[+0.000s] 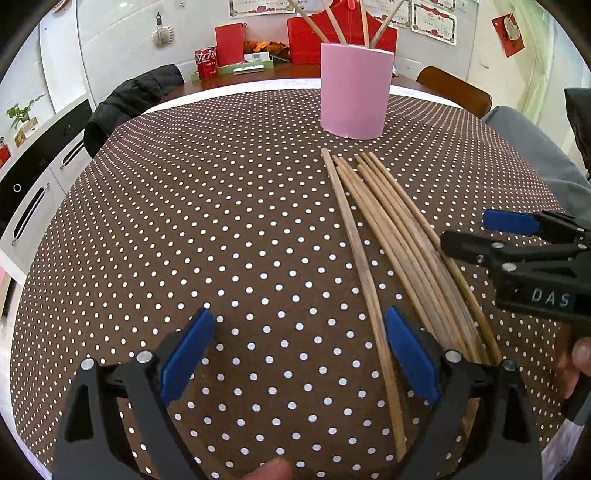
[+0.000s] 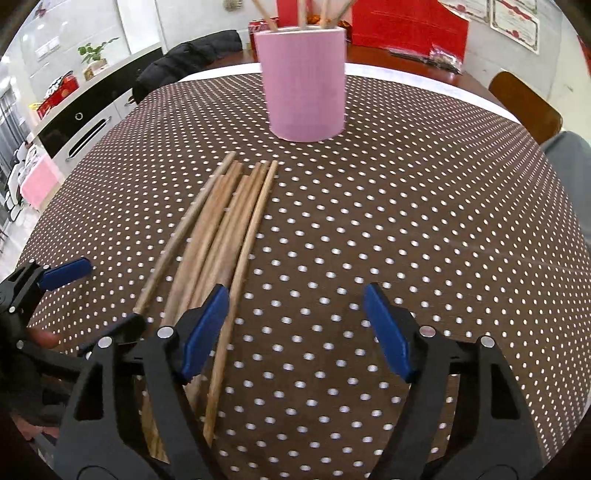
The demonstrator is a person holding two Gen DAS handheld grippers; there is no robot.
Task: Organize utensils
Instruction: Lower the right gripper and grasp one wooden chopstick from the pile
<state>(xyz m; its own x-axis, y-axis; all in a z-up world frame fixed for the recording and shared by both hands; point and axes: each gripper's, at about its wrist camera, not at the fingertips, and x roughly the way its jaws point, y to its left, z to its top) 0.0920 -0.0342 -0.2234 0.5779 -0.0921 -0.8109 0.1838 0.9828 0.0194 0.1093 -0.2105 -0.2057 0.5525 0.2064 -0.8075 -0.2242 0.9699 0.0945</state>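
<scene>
Several wooden chopsticks [image 1: 391,229] [image 2: 221,221] lie side by side on the brown dotted tablecloth [image 1: 184,221], pointing toward a pink holder [image 1: 354,92] [image 2: 304,85]. A few more chopsticks [image 1: 314,22] stand upright in that holder. My left gripper [image 1: 299,319] is open low over the cloth, and the leftmost chopstick runs between its jaws close to the right pad. My right gripper [image 2: 295,295] is open too, its left pad [image 2: 205,328] over the near ends of the pile, with the rightmost chopstick just inside the jaws. Each gripper shows at the edge of the other's view [image 1: 467,229] [image 2: 114,291].
A chair draped with a black jacket [image 1: 129,99] stands at the table's far left and a wooden chair [image 1: 454,88] at the far right. Red boxes [image 1: 340,37] and a red can [image 1: 206,61] sit behind the holder. A grey-clad leg [image 1: 535,147] is at the right.
</scene>
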